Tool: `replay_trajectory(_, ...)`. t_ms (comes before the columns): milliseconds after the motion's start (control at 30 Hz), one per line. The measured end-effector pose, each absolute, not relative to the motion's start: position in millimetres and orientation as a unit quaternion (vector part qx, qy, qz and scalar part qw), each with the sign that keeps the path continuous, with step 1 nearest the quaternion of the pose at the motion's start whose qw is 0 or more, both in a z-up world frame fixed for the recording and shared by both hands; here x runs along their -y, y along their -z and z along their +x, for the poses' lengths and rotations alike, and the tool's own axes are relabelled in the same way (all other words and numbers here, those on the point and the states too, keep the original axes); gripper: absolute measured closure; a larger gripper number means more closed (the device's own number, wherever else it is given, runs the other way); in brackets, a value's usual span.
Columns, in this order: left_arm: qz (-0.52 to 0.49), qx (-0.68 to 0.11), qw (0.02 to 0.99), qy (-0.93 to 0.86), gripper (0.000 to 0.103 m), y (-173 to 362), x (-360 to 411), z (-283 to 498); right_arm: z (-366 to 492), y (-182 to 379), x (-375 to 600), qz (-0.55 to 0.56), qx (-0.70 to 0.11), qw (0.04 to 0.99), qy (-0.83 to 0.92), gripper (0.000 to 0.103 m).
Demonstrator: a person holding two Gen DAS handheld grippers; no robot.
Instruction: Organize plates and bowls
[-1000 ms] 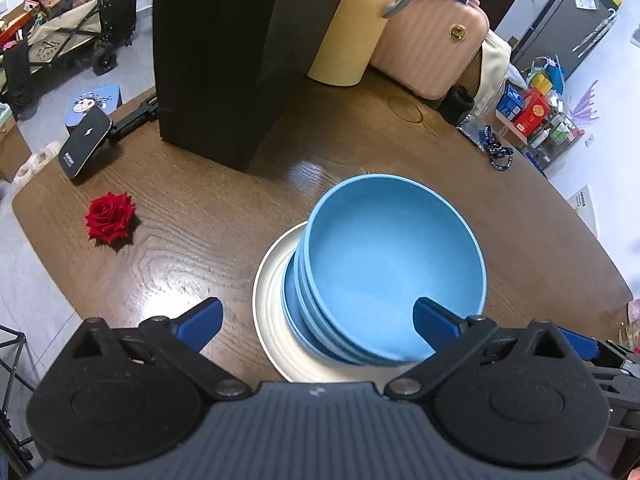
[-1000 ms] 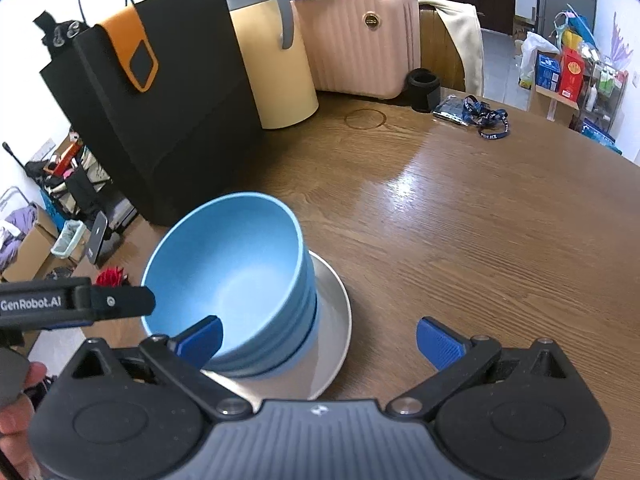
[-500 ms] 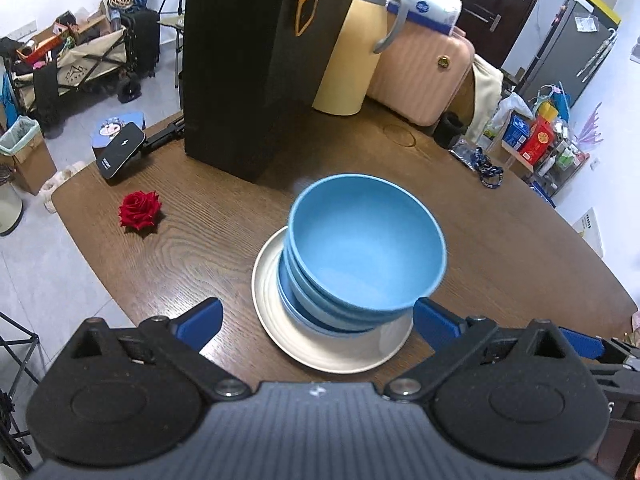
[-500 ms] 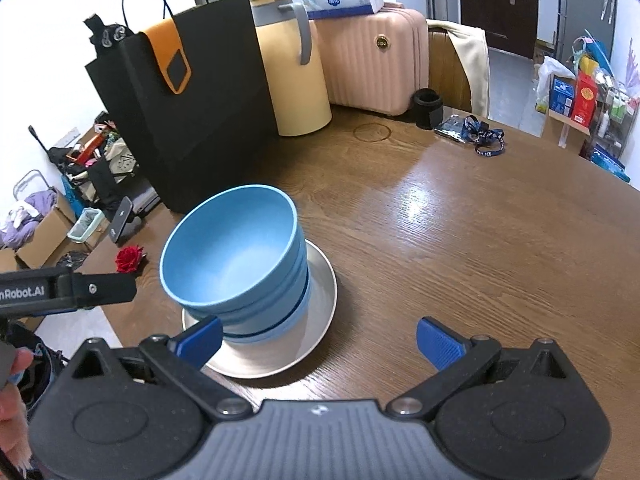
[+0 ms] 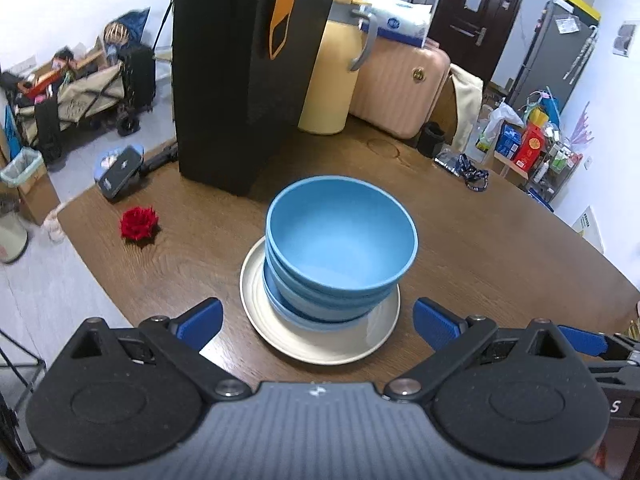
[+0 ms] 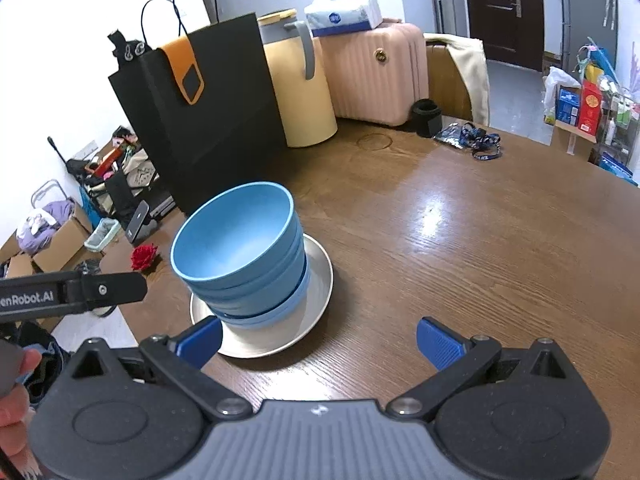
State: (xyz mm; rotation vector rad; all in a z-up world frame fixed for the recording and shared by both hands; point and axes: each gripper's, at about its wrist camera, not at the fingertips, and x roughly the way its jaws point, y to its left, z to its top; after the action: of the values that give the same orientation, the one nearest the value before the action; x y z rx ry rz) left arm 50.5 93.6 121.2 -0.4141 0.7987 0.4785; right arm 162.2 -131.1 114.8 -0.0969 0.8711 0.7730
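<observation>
A stack of blue bowls [image 5: 340,252] stands on a cream plate [image 5: 320,340] near the front of the wooden table [image 5: 500,248]. The stack leans a little. My left gripper [image 5: 316,320] is open and empty, just in front of the plate, above the table edge. In the right wrist view the bowls [image 6: 244,256] and the plate [image 6: 312,292] sit left of centre. My right gripper [image 6: 318,340] is open and empty, in front of and to the right of the plate. The left gripper's arm [image 6: 72,292] shows at the left edge.
A black paper bag [image 5: 244,76], a yellow bucket [image 5: 328,80] and a pink suitcase [image 5: 400,88] stand at the back of the table. A red rose [image 5: 138,222] and a phone [image 5: 120,170] lie at the left. A lanyard [image 5: 472,176] lies at the back right.
Both grippers have pulled back and up from the bowl stack. The left finger no longer reaches over the bowl rim. The bowls and plate stay in place.
</observation>
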Motion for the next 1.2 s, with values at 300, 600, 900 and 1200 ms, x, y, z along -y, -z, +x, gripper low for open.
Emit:
replay_trajectory(300,-0.129,-0.364,0.903,-0.188,0.000,-123.8,-104.8,48.8,138.4,-115.6,122.0,-0.040,-0.386,0.859,-0.335,0.000)
replay_trajectory(600,-0.064,-0.376,0.912,-0.150,0.000,-103.7,-117.0,40.6,110.1,-104.4,112.8,-0.052,-0.370,0.879,-0.296,0.000)
replay_trajectory(900,-0.057,-0.386,0.914,-0.106,0.000,-89.7,-122.3,34.8,88.0,-96.7,110.3,-0.046,-0.370,0.889,-0.266,0.000)
replay_trajectory(1200,-0.050,-0.380,0.920,-0.080,0.000,-90.7,-124.6,37.8,78.8,-97.5,111.8,-0.033,-0.367,0.898,-0.240,0.000)
